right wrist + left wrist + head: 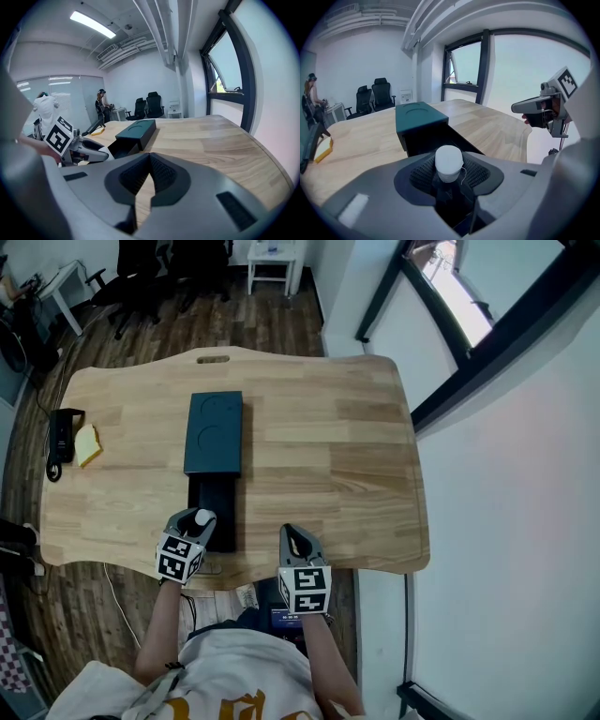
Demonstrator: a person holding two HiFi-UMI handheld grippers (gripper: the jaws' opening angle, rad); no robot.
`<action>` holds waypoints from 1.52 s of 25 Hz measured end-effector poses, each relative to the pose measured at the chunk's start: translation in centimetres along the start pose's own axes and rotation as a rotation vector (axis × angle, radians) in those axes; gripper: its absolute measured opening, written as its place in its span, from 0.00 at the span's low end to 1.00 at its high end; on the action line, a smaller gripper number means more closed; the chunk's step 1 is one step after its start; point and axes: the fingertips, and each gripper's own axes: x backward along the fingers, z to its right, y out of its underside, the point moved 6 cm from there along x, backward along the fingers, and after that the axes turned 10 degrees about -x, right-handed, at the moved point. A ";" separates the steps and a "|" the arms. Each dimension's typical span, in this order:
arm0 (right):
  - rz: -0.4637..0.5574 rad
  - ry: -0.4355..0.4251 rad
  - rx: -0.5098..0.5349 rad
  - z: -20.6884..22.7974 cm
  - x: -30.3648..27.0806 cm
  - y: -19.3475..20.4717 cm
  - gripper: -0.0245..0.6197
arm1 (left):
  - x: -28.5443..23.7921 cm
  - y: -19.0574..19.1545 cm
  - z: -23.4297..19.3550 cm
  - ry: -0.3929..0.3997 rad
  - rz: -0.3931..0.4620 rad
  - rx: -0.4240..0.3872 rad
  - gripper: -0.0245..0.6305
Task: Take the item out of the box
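The left gripper [191,523] clamped a small white rounded item [449,161], apparently only low down, so it might slip; the right gripper's [294,537] jaws were together, empty

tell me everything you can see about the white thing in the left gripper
The white item is small and stubby, with a domed top and a slightly narrower ribbed lower part. It looks matte, though its material can't be told. A thin thread curls off its right side. It stands upright, pinched between the textured pads of the left gripper, and nothing else touches it. It sits by the front end of the dark box's open drawer.
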 end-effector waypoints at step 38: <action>0.151 -0.026 0.077 -2.9 3.0 -4.9 0.05 | 8.1 -9.2 -0.7 -0.059 0.327 -0.007 0.30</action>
